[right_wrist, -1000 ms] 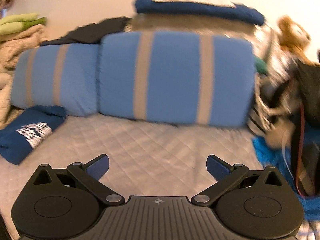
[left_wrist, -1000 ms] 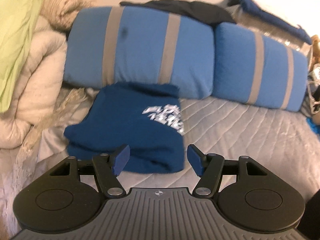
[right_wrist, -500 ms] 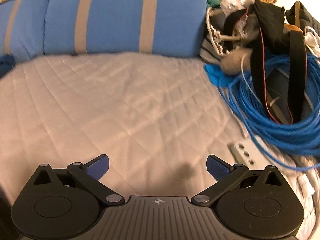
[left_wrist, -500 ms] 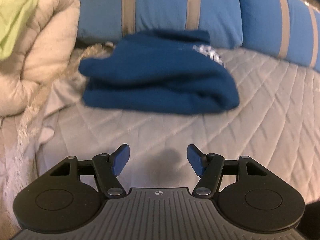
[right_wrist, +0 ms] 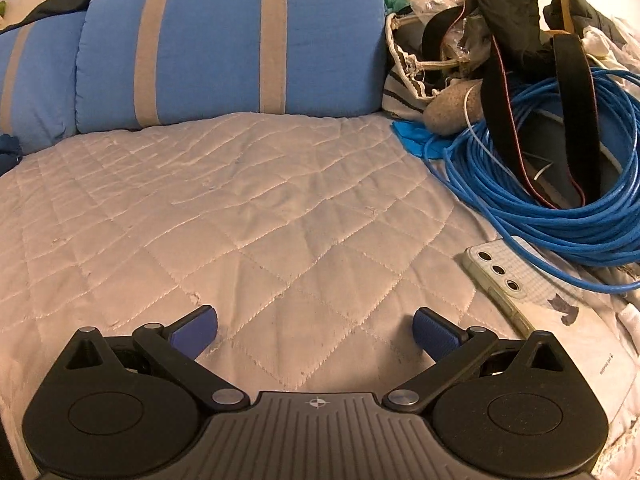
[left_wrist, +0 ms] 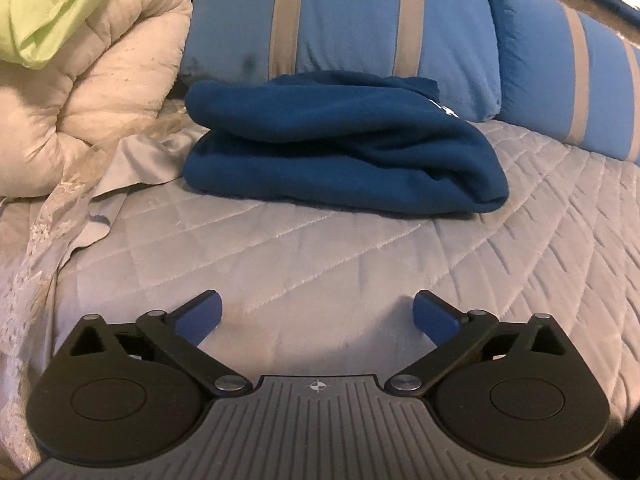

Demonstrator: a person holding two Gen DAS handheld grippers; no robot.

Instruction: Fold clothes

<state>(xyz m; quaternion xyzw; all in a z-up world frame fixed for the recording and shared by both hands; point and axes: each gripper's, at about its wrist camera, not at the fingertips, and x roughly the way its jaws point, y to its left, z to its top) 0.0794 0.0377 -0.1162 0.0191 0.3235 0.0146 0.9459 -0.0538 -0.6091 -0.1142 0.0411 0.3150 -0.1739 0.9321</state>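
Left wrist view: the left gripper (left_wrist: 317, 314) is opening, jaws wide, nothing between them, above the quilt (left_wrist: 320, 256). The folded blue garment (left_wrist: 340, 152) lies ahead, against a striped pillow (left_wrist: 340, 20).

Right wrist view: the right gripper (right_wrist: 315, 330) is spread wide and empty over bare quilt (right_wrist: 240, 200); a sliver of the garment (right_wrist: 8, 150) shows at the left edge; cable (right_wrist: 540, 200) and phone (right_wrist: 508, 272) lie to the right.

A quilted grey bed (left_wrist: 360, 264) carries folded navy garment (left_wrist: 340, 140), striped pillows (right_wrist: 224, 40), blue cable (right_wrist: 540, 192).

Both cameras sit low over the bed (left_wrist: 360, 264), each looking forward and down past its own gripper toward the pillows (left_wrist: 340, 20) at the head edge. The left view faces the bed's left side, close to the sweatshirt (left_wrist: 340, 148). The right view faces the cable (right_wrist: 540, 200) side. Both share the pillows (right_wrist: 224, 40) and quilt.
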